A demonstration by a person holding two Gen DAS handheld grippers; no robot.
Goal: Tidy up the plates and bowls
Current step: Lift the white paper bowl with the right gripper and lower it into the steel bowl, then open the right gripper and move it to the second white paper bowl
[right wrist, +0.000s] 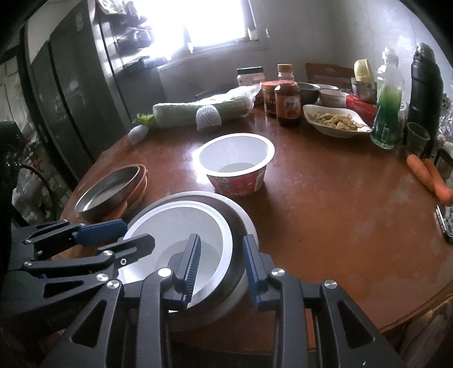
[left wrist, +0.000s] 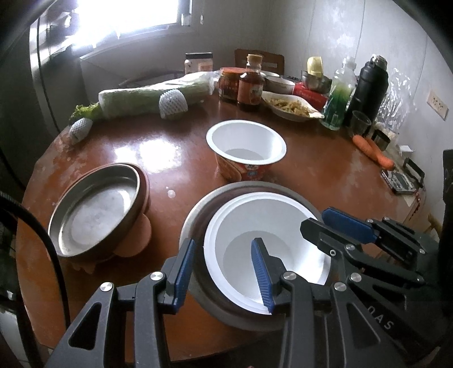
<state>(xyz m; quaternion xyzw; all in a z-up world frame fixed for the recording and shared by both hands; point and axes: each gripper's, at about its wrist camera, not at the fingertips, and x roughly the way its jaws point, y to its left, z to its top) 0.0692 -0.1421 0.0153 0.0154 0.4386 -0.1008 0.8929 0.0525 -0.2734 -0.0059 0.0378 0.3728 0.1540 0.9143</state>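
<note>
Left hand-held gripper [left wrist: 223, 271]: it stood nearest, at the near-left rim of the stacked bowls. Its jaws were partly open and straddled that rim, one finger outside the metal bowl and one inside the white bowl. Whether the pads pressed on the rim, I cannot tell.

Right hand-held gripper [right wrist: 222, 269]: it was at the right side of the same stack, one finger inside the white bowl and one outside the metal wall. The jaws were partly open and a gap showed at the outer finger, so it did not clamp anything.

White bowl [left wrist: 266, 254]: empty, it sat nested inside the metal bowl [left wrist: 195, 223], on the near edge of the tabletop [left wrist: 325, 175].

Metal plate [left wrist: 96, 209]: it lay to the left of the stack, tilted, on top of an orange-brown dish [left wrist: 145, 192].

Noodle cup [left wrist: 246, 147]: empty, white inside and red outside, it stood upright just behind the stack, apart from it.

Carrots [left wrist: 373, 150]: they lay at the right edge of the tabletop.

Far side: a long wrapped cabbage [left wrist: 150, 96] lay at the left. Next to it stood a sauce bottle [left wrist: 250, 85], then a white dish of food [left wrist: 291, 107], a green bottle [left wrist: 338, 102] and a black flask [left wrist: 368, 85].

Background: a bright window [left wrist: 127, 17] was behind the tabletop.
</note>
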